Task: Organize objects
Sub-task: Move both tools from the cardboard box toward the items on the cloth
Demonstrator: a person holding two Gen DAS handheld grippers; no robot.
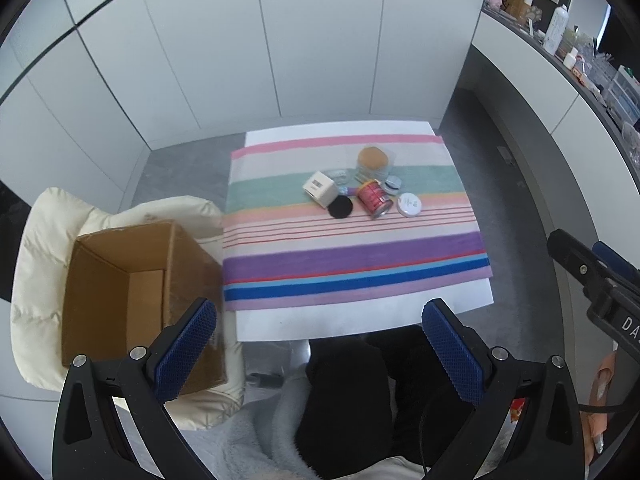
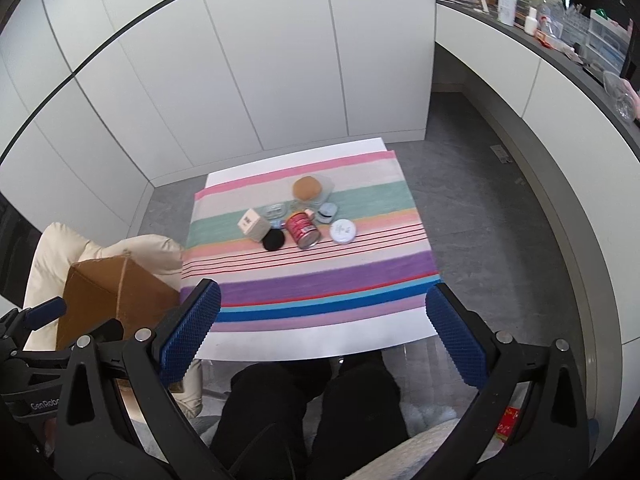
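Observation:
A cluster of small items lies mid-cloth on the striped tablecloth (image 1: 352, 248): a red can (image 1: 374, 199) on its side, a cream cube box (image 1: 319, 189), a black round disc (image 1: 340, 207), a white round tin (image 1: 409, 204), and a clear jar with a tan lid (image 1: 372, 160). The same red can (image 2: 303, 229), cube box (image 2: 253, 224) and white tin (image 2: 343, 231) show in the right wrist view. An open cardboard box (image 1: 132, 300) stands on a cream-cushioned chair left of the table. My left gripper (image 1: 320, 344) and right gripper (image 2: 324, 336) hang open, high above the table's near edge, holding nothing.
A person's black-clad legs (image 2: 312, 412) sit below the table's near edge. White cabinet panels (image 1: 280, 40) stand behind the table. A long counter (image 2: 560, 52) crowded with bottles and containers curves along the right. Grey floor (image 2: 480, 220) lies between table and counter.

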